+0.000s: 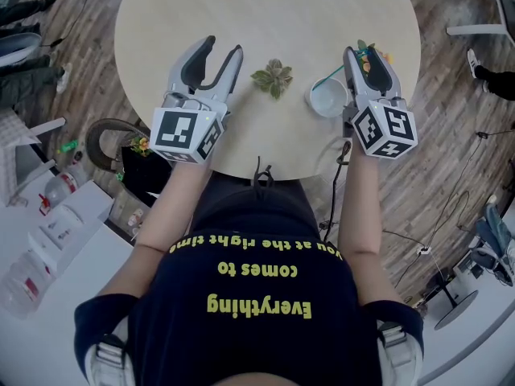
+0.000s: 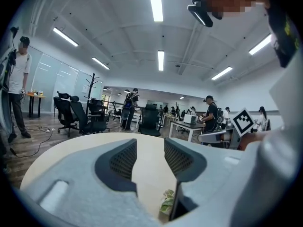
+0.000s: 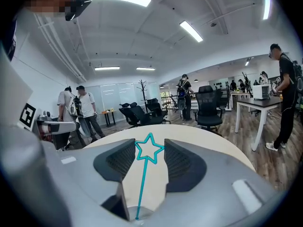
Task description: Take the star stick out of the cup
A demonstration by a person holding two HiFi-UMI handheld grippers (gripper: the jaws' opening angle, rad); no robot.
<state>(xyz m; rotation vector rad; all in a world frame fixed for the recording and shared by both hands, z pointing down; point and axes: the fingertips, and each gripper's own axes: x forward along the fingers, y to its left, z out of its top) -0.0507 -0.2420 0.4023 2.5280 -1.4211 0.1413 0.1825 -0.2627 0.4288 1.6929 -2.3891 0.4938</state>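
Dark shirt point(image 1: 257, 296) filled the near edge, with the round counter point(image 1: 265, 14) beyond it. Over the counter the left gripper point(image 1: 211, 63) held its jaws wide apart and empty, and the right gripper point(image 1: 364, 59) held its jaws equally apart, flanking the star head without, I judged, clamping it. Beside it, the white cup point(image 1: 330, 101) held the foot of the star stick point(image 3: 141, 188), so the grasp and lift remained.

Round beige worktop point(image 1: 265, 14). Lying on it: a small green leafy sprig point(image 1: 273, 77) near the middle and a white cup point(image 1: 328, 99) just to its right. The two stand apart.
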